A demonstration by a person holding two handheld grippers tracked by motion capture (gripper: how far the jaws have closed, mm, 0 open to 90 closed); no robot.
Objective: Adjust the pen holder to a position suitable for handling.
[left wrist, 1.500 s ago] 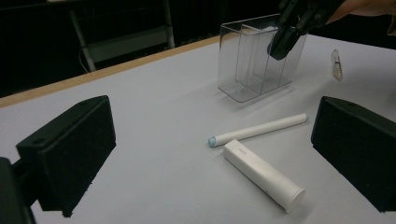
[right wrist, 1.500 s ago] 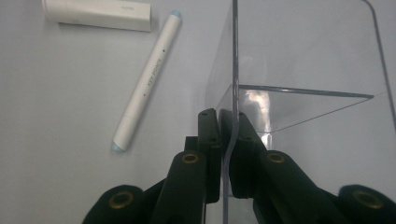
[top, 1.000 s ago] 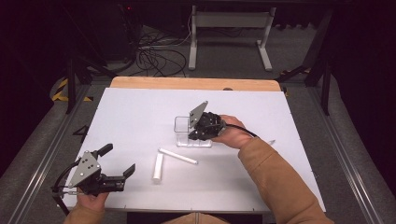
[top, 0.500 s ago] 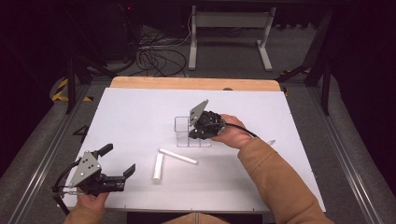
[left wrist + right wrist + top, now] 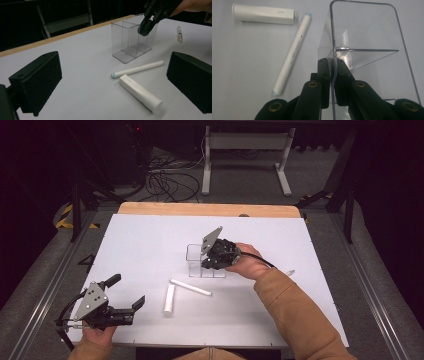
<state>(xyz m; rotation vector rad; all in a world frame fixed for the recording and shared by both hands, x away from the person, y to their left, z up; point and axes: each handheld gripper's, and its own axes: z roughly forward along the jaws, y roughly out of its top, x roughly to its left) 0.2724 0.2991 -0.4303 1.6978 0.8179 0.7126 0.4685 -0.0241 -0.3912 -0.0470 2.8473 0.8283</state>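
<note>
High view, listed left to right. Left gripper (image 5: 127,296): held at the near left corner of the white table (image 5: 150,240), jaws spread wide, nothing between them. White capped tube (image 5: 169,299): lies flat near the table's middle. White pen (image 5: 190,287): lies flat just beside the tube, slanted, its light-blue tip (image 5: 308,14) seen in the right gripper view. Clear divided holder (image 5: 196,256): stands upright just beyond the pen. Right gripper (image 5: 209,263): jaws pressed together on the holder's thin wall (image 5: 333,37), pinching it at the rim.
</note>
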